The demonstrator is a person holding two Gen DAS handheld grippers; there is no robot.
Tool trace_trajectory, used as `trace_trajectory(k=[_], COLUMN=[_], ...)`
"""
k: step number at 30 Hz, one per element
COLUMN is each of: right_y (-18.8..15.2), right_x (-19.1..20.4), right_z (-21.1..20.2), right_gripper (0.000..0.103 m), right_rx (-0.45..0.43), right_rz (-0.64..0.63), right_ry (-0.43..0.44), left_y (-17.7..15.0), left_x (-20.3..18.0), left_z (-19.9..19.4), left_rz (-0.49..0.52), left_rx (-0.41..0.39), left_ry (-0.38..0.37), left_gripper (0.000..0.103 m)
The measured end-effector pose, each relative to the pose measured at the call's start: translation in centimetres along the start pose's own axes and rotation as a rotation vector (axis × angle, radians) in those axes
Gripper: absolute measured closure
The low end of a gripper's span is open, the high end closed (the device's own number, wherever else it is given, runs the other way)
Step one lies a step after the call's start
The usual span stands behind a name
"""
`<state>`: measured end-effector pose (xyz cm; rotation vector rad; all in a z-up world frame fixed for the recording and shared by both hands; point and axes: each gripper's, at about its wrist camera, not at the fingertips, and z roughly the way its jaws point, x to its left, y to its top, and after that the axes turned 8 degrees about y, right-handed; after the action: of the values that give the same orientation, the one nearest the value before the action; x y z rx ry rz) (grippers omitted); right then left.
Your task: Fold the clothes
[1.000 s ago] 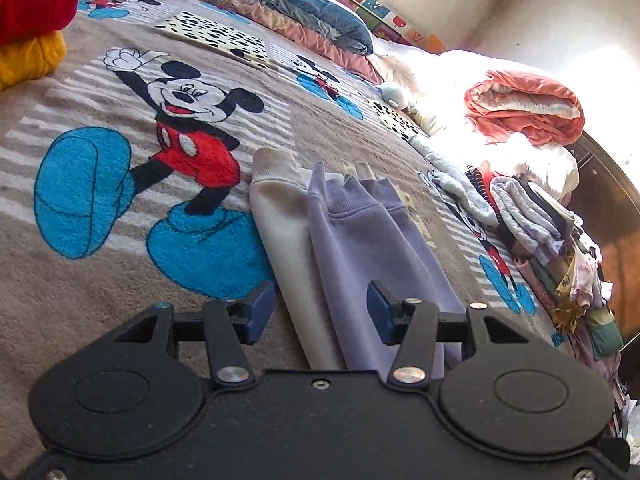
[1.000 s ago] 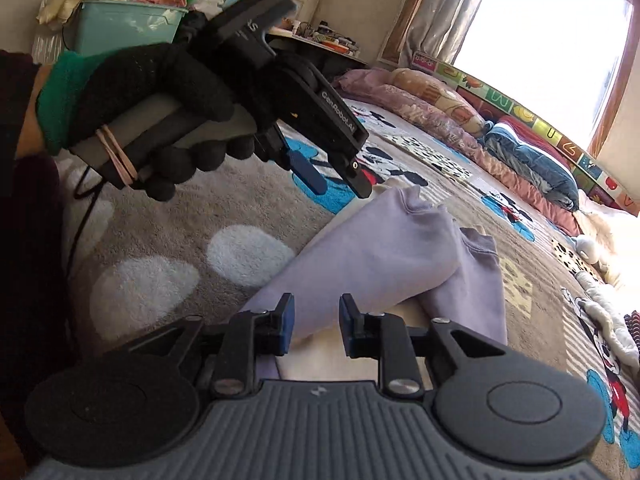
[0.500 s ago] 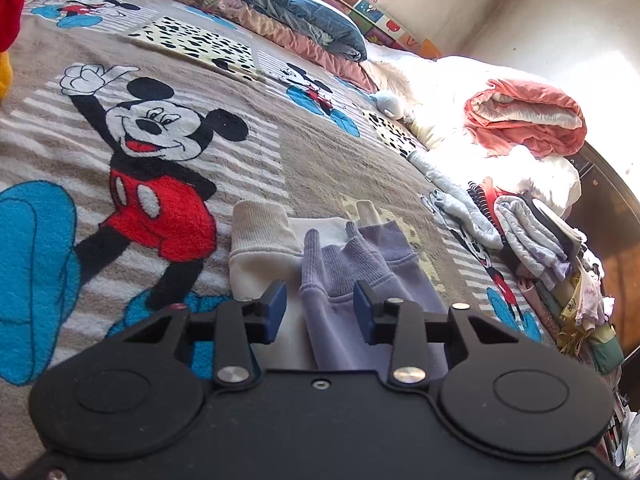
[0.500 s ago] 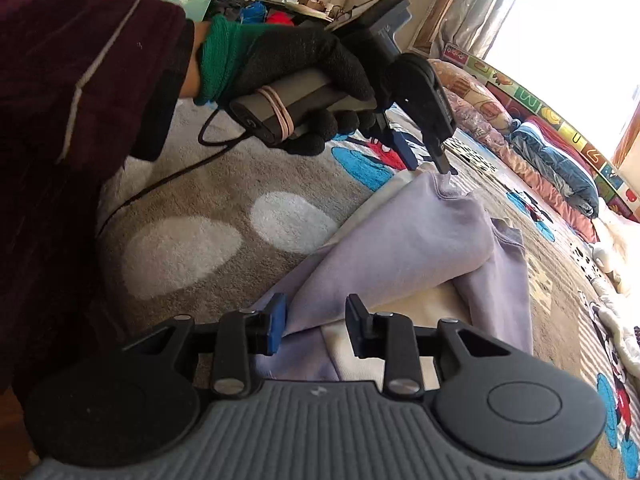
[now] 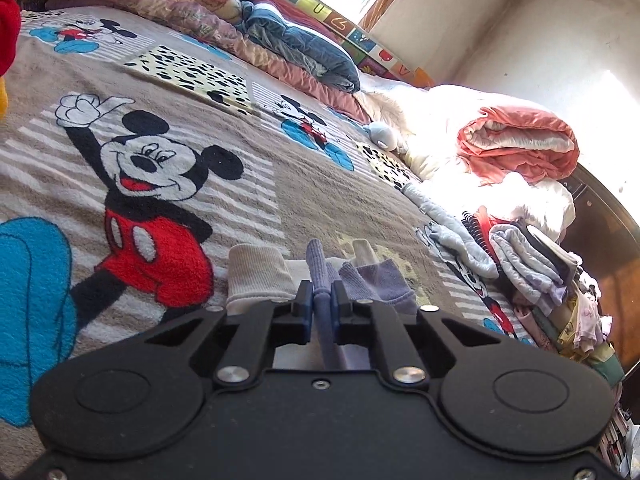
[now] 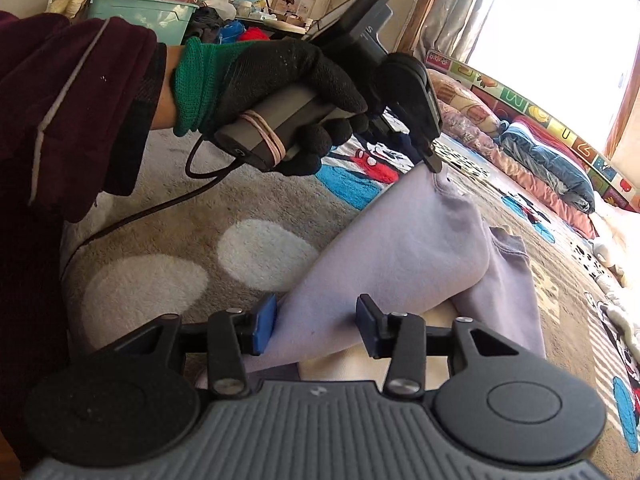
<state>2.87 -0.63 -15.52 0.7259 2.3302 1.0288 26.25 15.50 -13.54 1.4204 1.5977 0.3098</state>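
The left gripper (image 5: 321,312) is pinched tight on the ribbed cuff of the lilac sweatshirt (image 6: 404,256), at the garment's far end. The right gripper (image 6: 316,326) is the nearer one, its jaws opening astride the cloth's near end without pressing it. The garment runs lengthwise straight ahead of the right gripper toward the left one — a cream garment (image 5: 256,276) lies under it. All of it rests on a Mickey Mouse blanket (image 5: 168,184) covering a bed, with folded clothes (image 5: 532,264) stacked to the left gripper's right.
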Motion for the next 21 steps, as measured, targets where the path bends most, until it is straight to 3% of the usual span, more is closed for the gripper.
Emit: trace_trajectory(k=[7, 16, 21], right_y=[-0.1, 1.3, 2.9], right_x=[-0.7, -1.5, -3.5], right_z=[0.1, -2.3, -1.3], right_gripper=[0.054, 0.052, 0.047], right_rx=[0.035, -0.039, -0.087], right_rz=[0.011, 0.110, 0.153], right_ry=[-0.010, 0.045, 0.047], left_y=[-0.5, -0.9, -1.1], left_x=[0.0, 0.5, 0.0], left_z=[1.6, 1.8, 1.9], left_rz=[0.020, -0.018, -0.012], left_rx=[0.024, 0.024, 0.018], left_ry=[0.100, 0.088, 0.091], left_gripper=[0.096, 0.096, 0.096])
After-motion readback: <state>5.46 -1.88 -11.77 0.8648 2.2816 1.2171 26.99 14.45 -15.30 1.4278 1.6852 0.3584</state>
